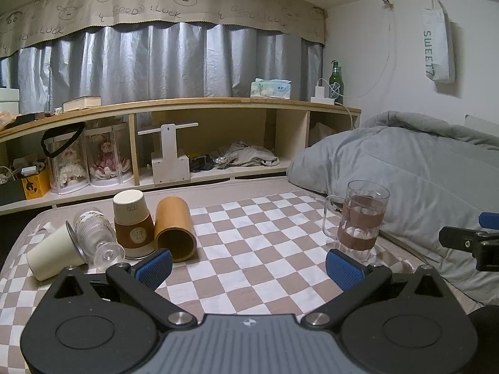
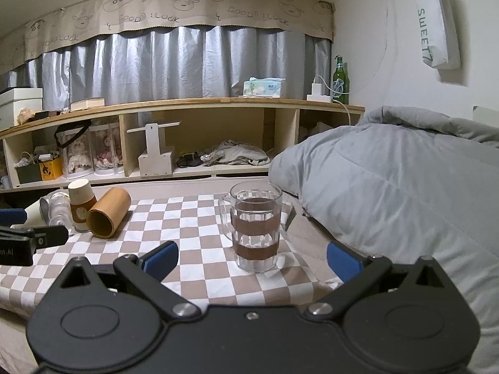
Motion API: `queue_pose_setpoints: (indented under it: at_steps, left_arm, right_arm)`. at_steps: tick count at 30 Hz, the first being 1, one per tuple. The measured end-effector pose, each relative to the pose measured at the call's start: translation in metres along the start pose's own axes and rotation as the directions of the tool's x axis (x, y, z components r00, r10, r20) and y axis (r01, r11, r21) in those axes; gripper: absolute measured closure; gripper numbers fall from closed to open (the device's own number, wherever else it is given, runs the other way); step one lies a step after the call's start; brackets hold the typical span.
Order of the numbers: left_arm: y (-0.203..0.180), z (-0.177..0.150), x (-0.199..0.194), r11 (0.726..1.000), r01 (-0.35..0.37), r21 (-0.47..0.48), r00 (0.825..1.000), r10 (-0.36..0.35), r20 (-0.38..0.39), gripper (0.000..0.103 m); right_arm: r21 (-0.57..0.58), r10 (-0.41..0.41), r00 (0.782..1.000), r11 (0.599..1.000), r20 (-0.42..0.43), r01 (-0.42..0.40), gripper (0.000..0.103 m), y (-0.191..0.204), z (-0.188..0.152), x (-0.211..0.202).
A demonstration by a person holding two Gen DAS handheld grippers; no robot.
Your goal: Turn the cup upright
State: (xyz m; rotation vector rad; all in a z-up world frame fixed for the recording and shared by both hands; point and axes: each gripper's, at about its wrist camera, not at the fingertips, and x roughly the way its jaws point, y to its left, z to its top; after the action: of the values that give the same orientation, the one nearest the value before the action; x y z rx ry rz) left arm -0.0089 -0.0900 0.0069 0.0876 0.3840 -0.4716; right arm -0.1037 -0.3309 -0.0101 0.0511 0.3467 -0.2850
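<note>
A clear glass mug (image 2: pixel 254 226) with brown bands stands upright on the checkered cloth (image 2: pixel 199 218), just ahead of my open, empty right gripper (image 2: pixel 252 261); it also shows in the left wrist view (image 1: pixel 360 218). At the left, a bamboo cup (image 1: pixel 174 229) lies on its side, mouth toward me. A paper cup (image 1: pixel 132 222) stands upside down beside it. A stemmed glass (image 1: pixel 95 233) and a cream cup (image 1: pixel 54 254) lie on their sides. My left gripper (image 1: pixel 248 268) is open and empty, with its left finger close to the bamboo cup.
A grey duvet (image 1: pixel 405 168) is piled at the right. A low wooden shelf (image 1: pixel 187 106) with dolls, a book, tissues and a green bottle runs along the back. The right gripper's finger shows at the left wrist view's right edge (image 1: pixel 467 243).
</note>
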Motion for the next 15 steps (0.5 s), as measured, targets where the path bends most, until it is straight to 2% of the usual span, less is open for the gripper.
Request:
queue_pose_setpoints:
  at_steps: [15]
  left_arm:
    - [-0.0001,-0.0001,-0.001,1.0,0.0,-0.001,1.0,0.0,0.004,0.0]
  right_arm:
    - [-0.019,-0.01,1.0,1.0,0.011,0.01,0.0,0.0036,-0.0002,-0.0023]
